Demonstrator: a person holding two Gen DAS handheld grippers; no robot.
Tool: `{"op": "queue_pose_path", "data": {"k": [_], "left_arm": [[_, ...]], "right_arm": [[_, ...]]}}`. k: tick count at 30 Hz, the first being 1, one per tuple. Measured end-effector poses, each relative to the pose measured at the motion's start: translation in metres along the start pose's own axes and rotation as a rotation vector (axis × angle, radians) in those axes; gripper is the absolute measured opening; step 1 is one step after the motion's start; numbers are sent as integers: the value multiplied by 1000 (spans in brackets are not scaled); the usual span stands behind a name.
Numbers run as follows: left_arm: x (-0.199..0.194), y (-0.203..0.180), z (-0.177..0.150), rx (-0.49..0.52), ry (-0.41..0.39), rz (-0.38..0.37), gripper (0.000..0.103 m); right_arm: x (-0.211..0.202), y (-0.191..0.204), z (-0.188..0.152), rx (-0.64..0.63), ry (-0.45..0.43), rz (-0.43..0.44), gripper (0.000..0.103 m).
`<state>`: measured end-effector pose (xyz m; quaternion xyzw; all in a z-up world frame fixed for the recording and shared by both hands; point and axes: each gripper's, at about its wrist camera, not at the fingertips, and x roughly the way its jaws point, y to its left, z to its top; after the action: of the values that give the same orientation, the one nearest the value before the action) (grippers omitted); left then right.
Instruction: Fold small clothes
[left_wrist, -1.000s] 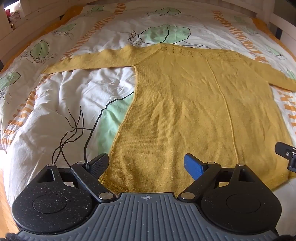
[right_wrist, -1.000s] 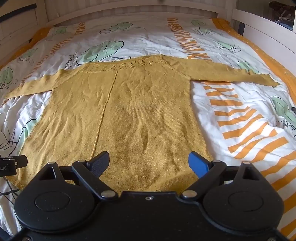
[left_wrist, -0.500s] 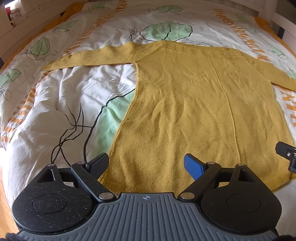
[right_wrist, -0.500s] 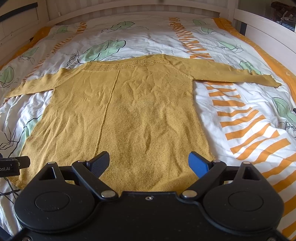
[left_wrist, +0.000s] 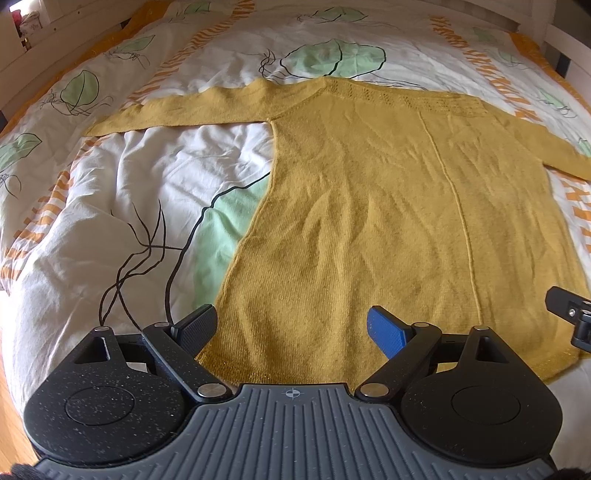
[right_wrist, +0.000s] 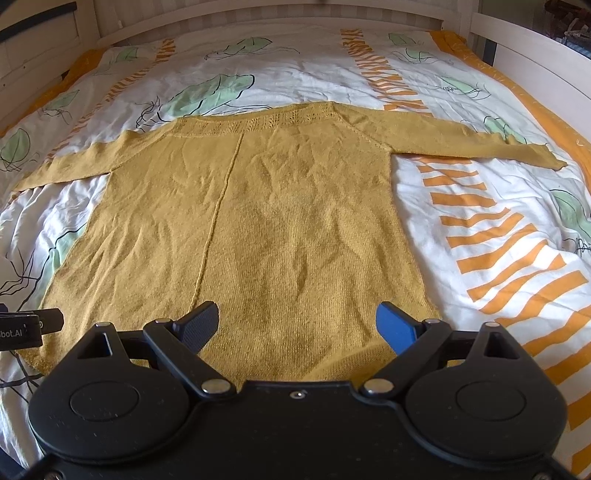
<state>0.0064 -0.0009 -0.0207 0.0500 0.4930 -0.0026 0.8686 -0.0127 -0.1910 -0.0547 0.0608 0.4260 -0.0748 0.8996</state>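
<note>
Left tool (left_wrist: 291, 326) spread, empty, above hem's left corner | right tool (right_wrist: 297, 323) spread, empty, above hem's right half | one mustard sweater (right_wrist: 258, 221) laid flat on bed (right_wrist: 498, 229), two sleeves outstretched | judged soft, light, limp knit; best pinched at hem corners or sleeve cuffs

You get soft daylight, sharp focus, faint crease shadows on the sweater (right_wrist: 295, 221), and fisheye bending at edges.
</note>
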Motion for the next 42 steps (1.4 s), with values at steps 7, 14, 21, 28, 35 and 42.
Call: {"op": "queue_pose_path", "data": {"k": [7,14,21,28,35,42], "left_arm": [[2,1,-1,-1,10,0,89],[5,1,0,-8,22,1,89],[8,3,1,-14,29,0,89],[10,3,1,-17,34,-7,89],[13,3,3,-23,36,-9,89],[17,3,7,-26,42,-15,89]], "right_arm": [[2,1,0,2,10,2,93],[5,1,-1,5,22,6,93],[7,3,-1,-2,29,12,93],[9,5,0,-7,32,13,93],[13,8,1,-14,41,18,93],[19,11,4,-25,47,24,93]]}}
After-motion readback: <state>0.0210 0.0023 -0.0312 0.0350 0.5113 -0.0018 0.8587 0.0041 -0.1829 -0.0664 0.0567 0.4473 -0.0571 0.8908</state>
